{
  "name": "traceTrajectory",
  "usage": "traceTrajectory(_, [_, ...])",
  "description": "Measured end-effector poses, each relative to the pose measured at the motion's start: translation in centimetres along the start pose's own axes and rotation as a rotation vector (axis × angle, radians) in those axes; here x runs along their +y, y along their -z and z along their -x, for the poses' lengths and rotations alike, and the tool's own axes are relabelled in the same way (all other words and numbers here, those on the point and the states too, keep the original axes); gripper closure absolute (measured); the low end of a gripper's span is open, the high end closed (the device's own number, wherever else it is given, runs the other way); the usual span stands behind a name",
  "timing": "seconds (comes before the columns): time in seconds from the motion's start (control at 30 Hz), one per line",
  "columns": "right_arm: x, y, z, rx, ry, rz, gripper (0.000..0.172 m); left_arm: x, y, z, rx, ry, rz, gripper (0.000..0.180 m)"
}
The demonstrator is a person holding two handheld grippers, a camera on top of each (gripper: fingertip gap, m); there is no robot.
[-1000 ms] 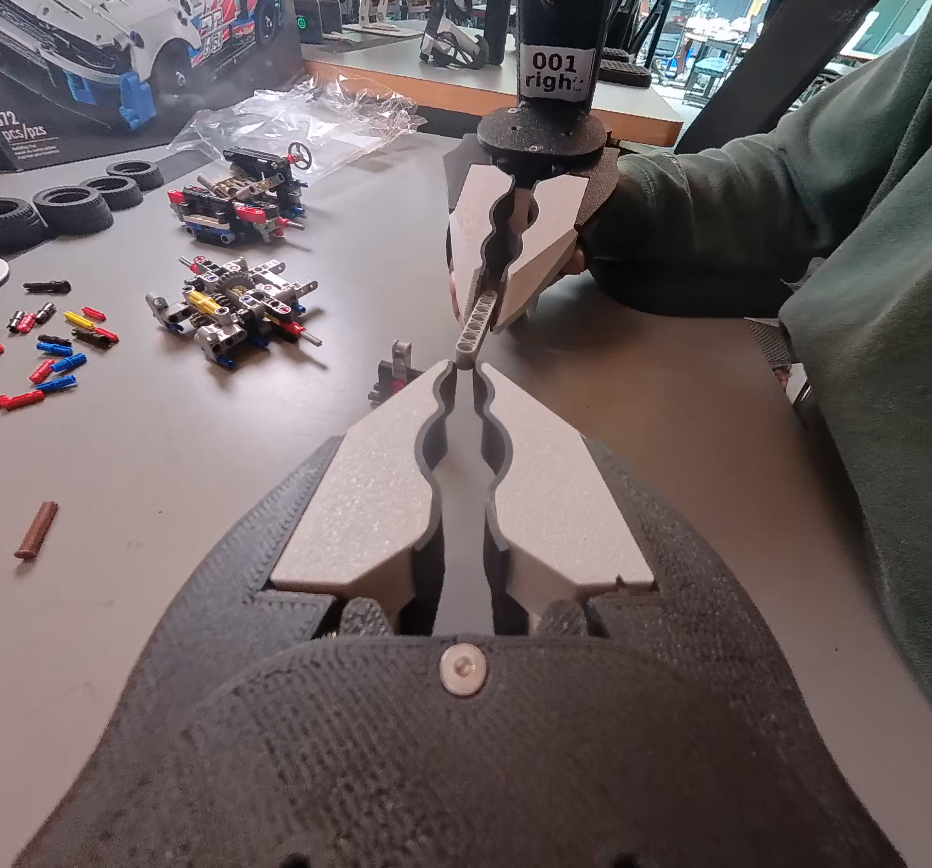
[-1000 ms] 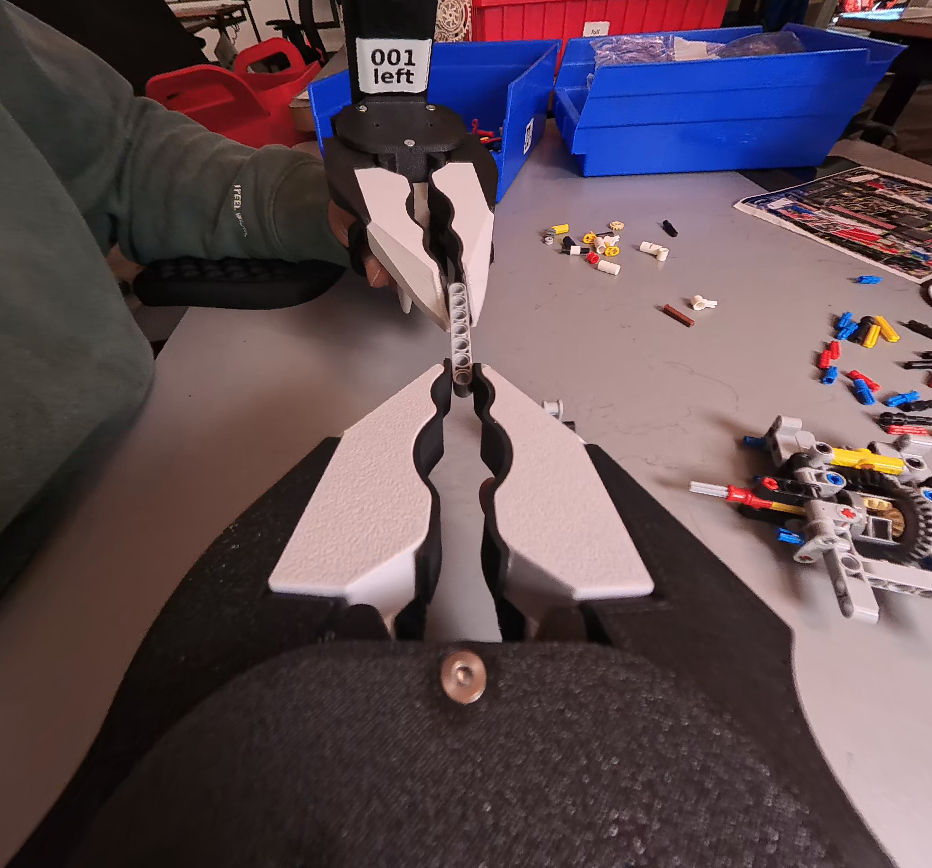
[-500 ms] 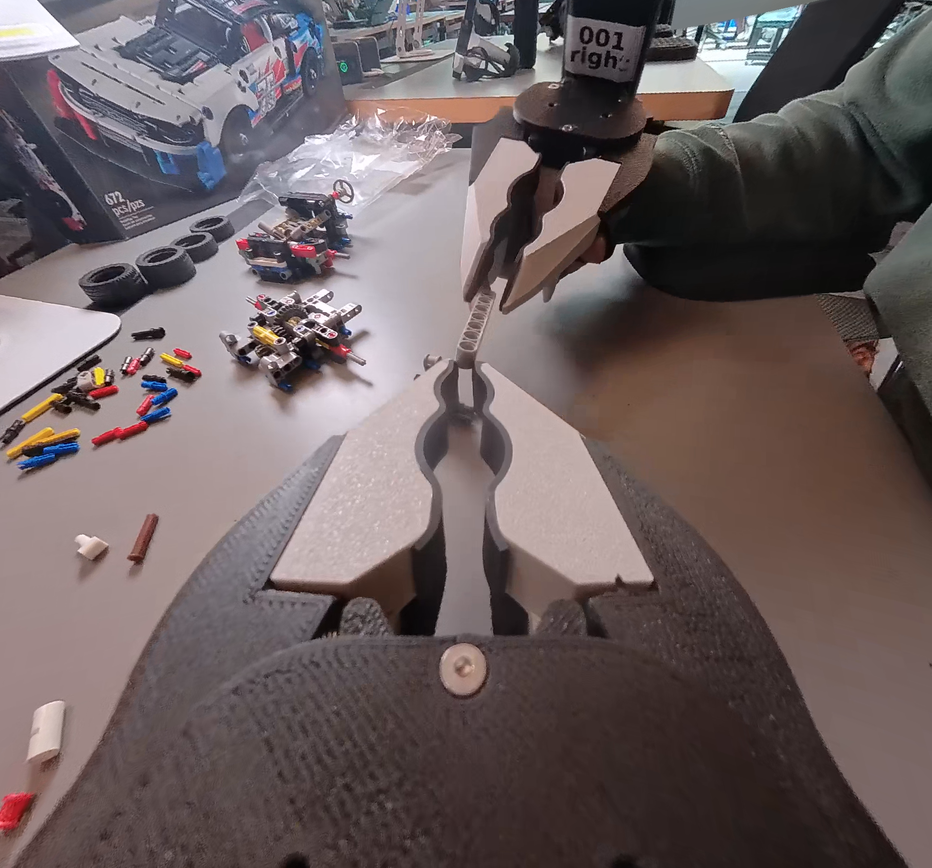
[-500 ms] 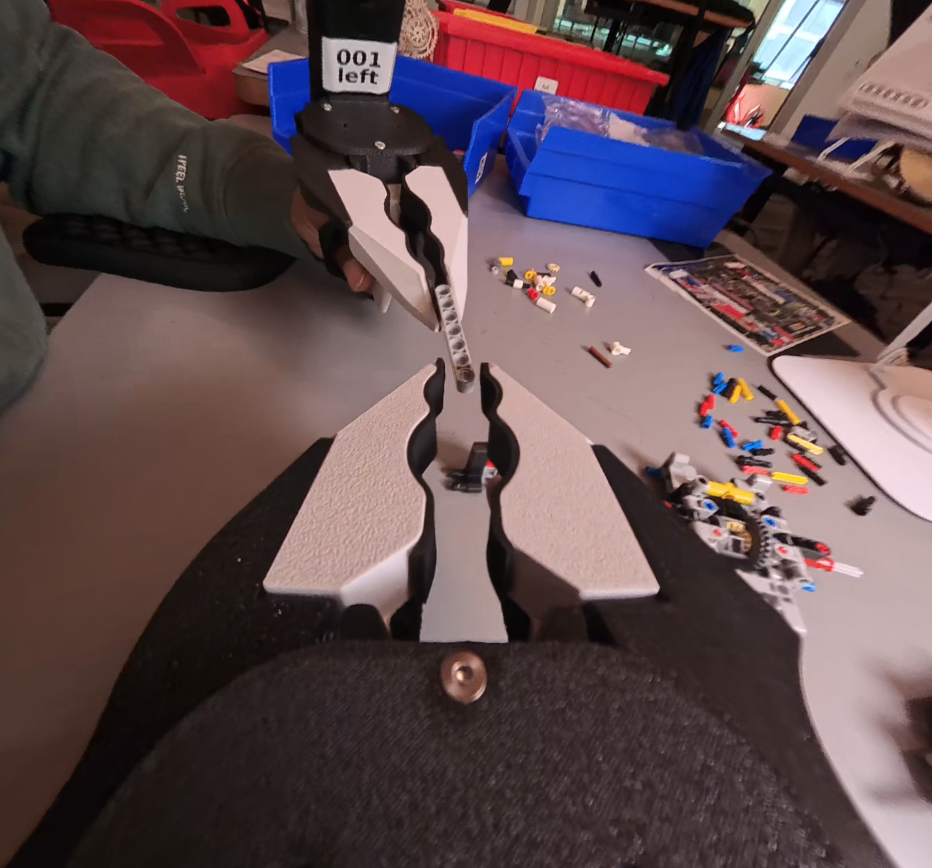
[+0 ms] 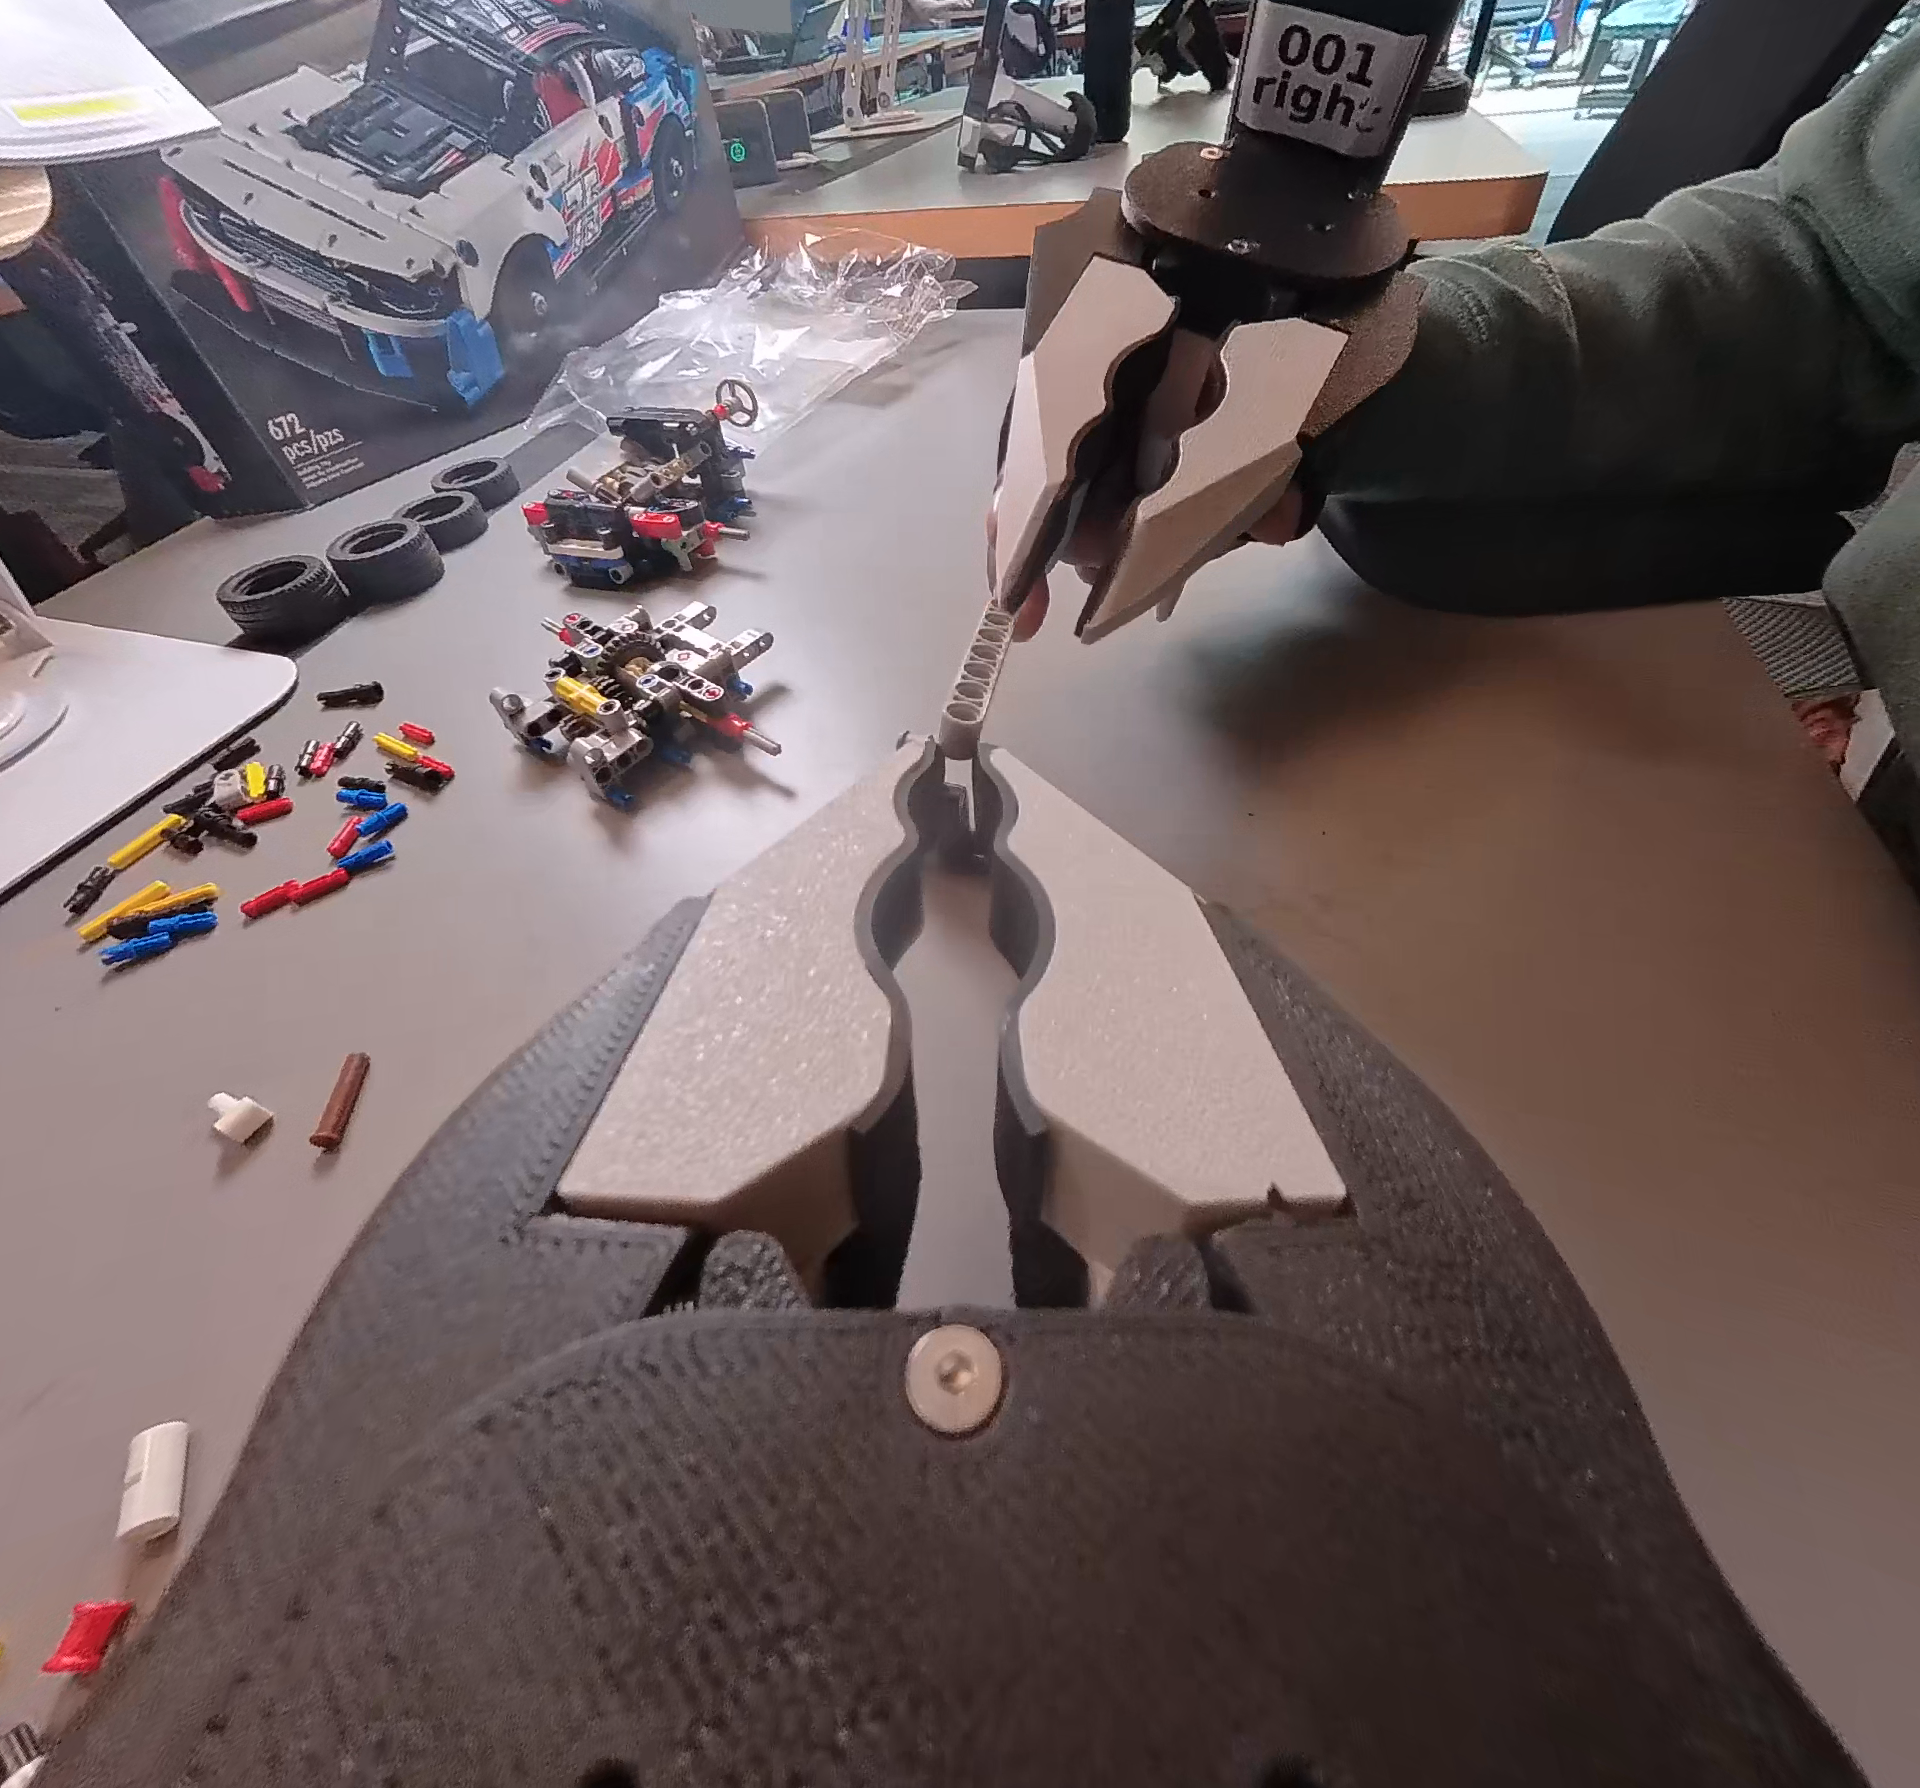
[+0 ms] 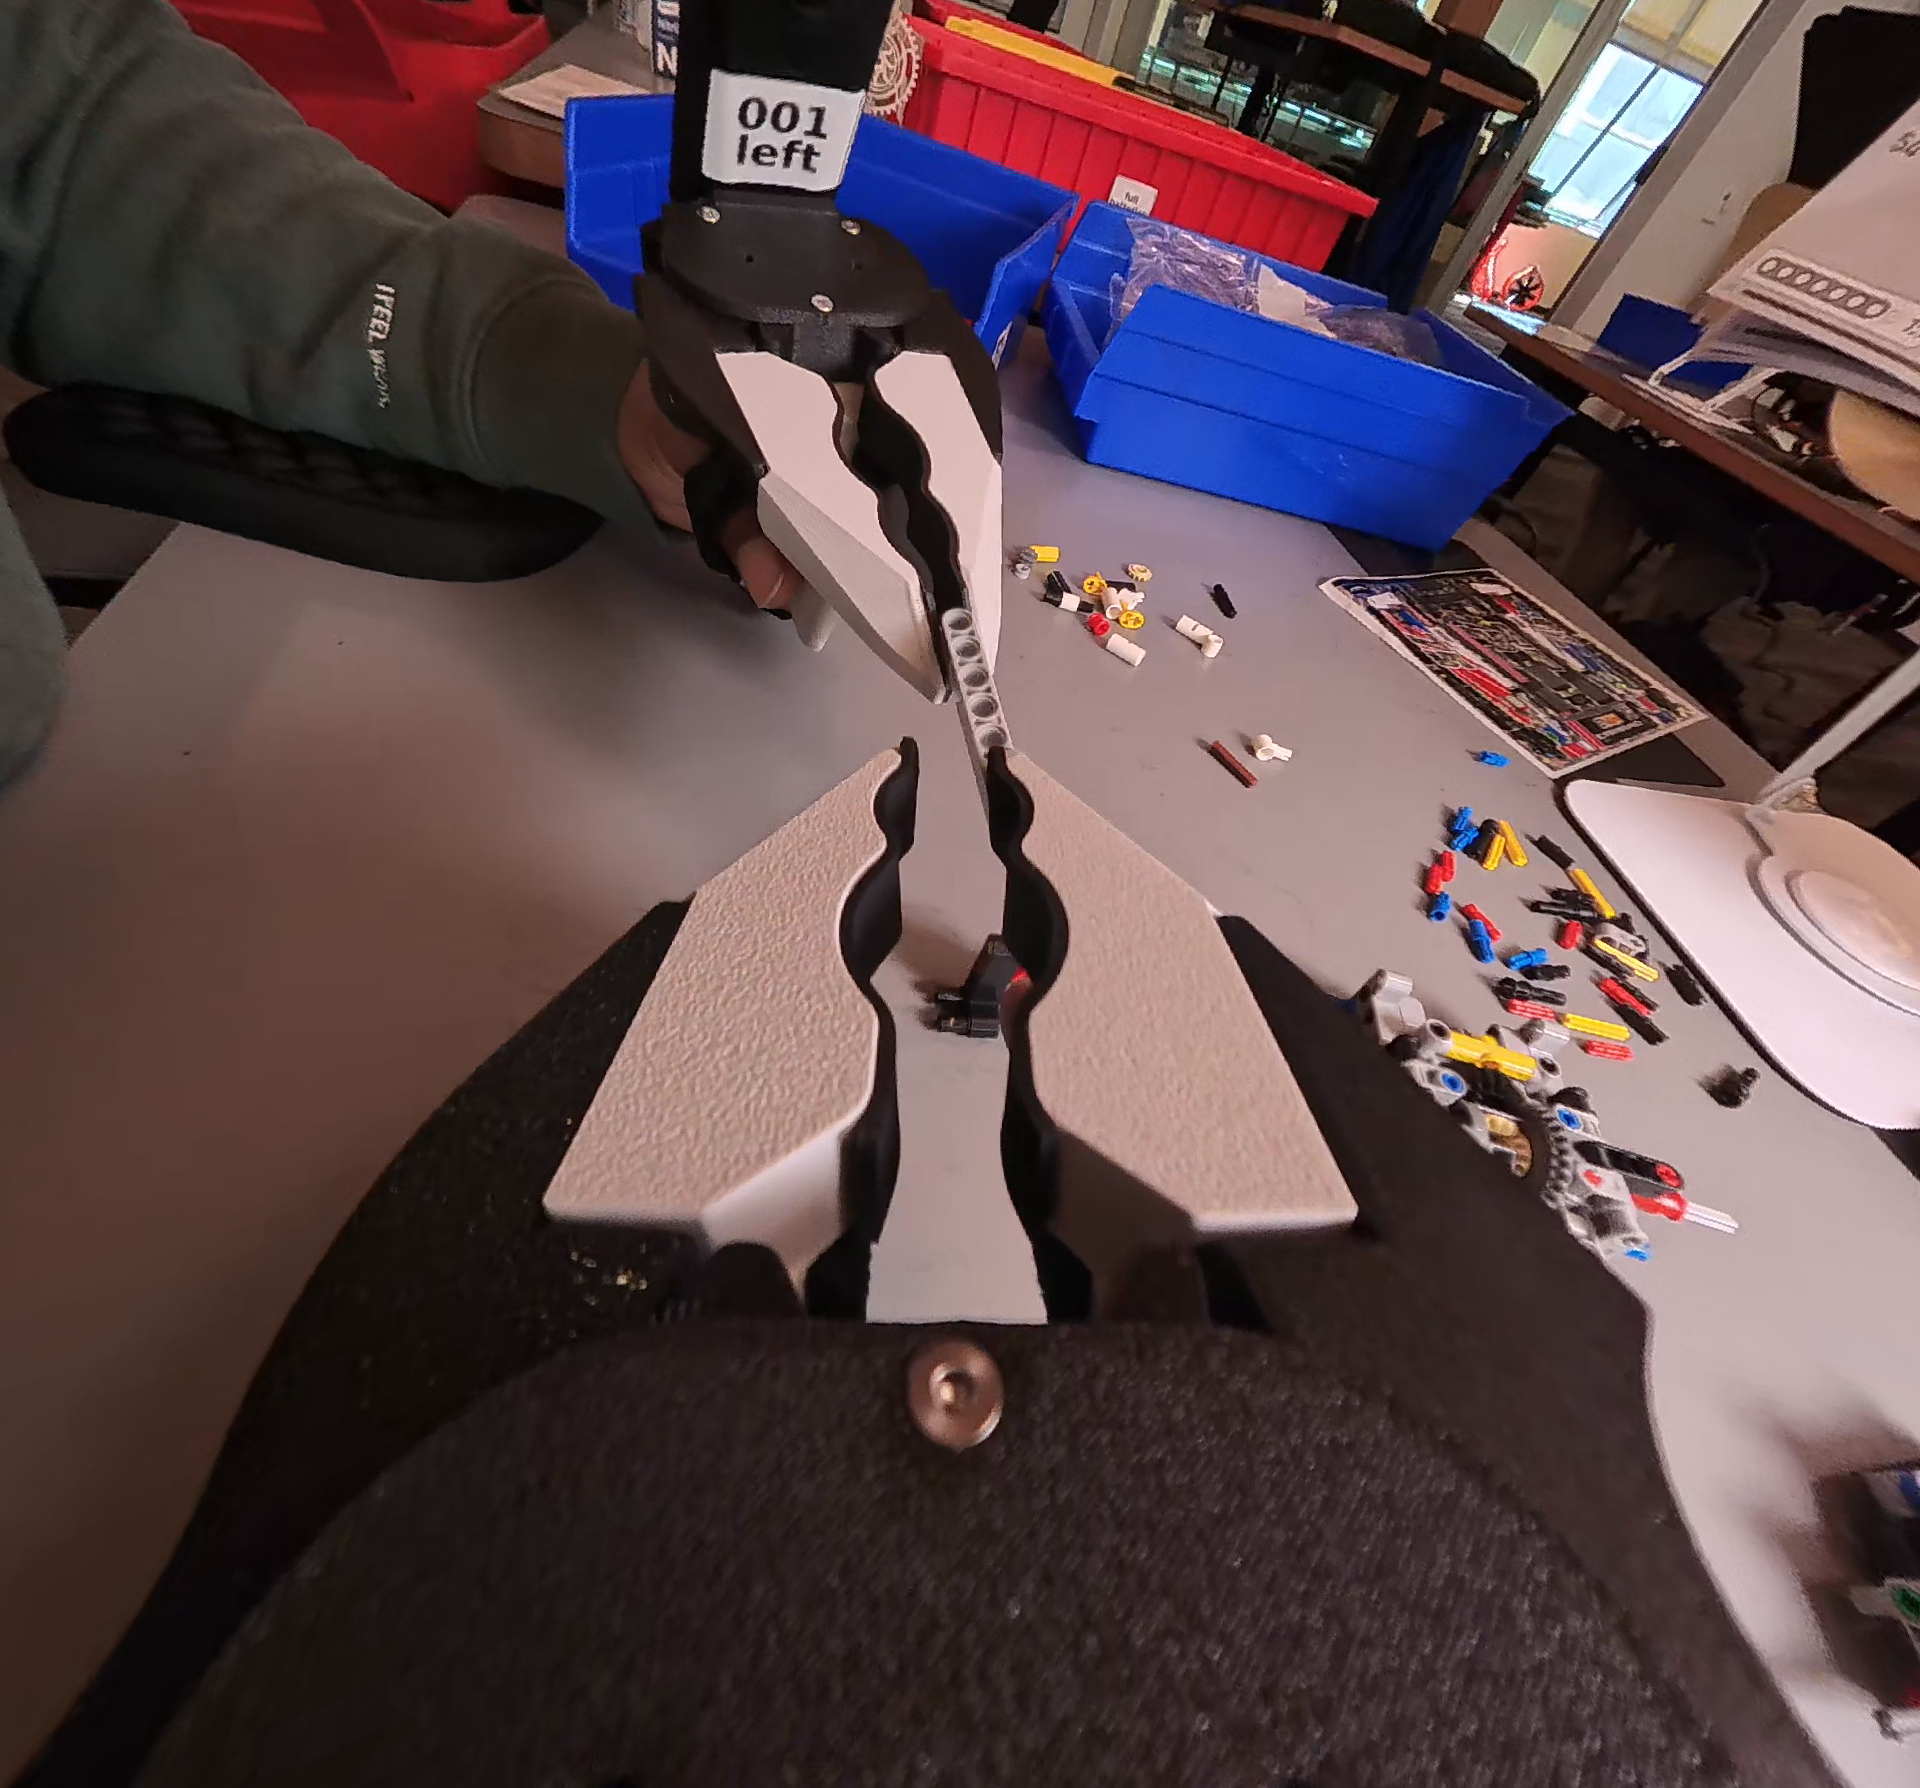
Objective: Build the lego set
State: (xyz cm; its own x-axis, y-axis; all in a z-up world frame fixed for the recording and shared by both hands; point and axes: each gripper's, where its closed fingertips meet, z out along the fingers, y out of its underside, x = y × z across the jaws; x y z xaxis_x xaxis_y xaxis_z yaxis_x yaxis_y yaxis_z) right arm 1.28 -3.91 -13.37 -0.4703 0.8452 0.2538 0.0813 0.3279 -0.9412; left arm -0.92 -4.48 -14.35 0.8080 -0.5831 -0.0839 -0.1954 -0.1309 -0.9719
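Observation:
My left gripper [image 5: 956,764] is shut on one end of a grey beam with holes [image 5: 977,684] and holds it above the grey table [image 5: 1403,959]. The right wrist view confirms this: the beam [image 6: 977,684] sticks out of the left gripper's [image 6: 951,678] closed tips. My right gripper [image 6: 951,756] is open. The beam's free end lies against the inner side of its right fingertip [image 6: 1003,772], and the other pad stands clear. In the left wrist view the right gripper [image 5: 1055,611] shows its jaws apart. A small black piece [image 6: 977,995] lies on the table under the right gripper.
A car kit box [image 5: 364,180], tyres [image 5: 374,554], a plastic bag [image 5: 748,336] and two part-built assemblies [image 5: 634,689] stand left. Loose pins [image 5: 260,834] lie nearby. Blue bins [image 6: 1299,408], a booklet [image 6: 1507,658] and a white base [image 6: 1766,917] are on the right. Only a small space, under 4 cm, lies between the two pairs of fingers.
My right gripper was shut on the beam's free end a second ago and has opened off it. The beam stays in my left gripper. Both grippers have risen and tilted.

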Motion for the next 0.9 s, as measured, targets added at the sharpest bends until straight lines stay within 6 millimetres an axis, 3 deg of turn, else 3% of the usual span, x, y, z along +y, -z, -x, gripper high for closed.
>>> traceTrajectory(0.9, [-0.8, -0.1, 0.4, 0.020, 0.050, -0.019, 0.161, 1.4, -0.6, -0.6, 0.025, 0.007, 0.080, 0.177])
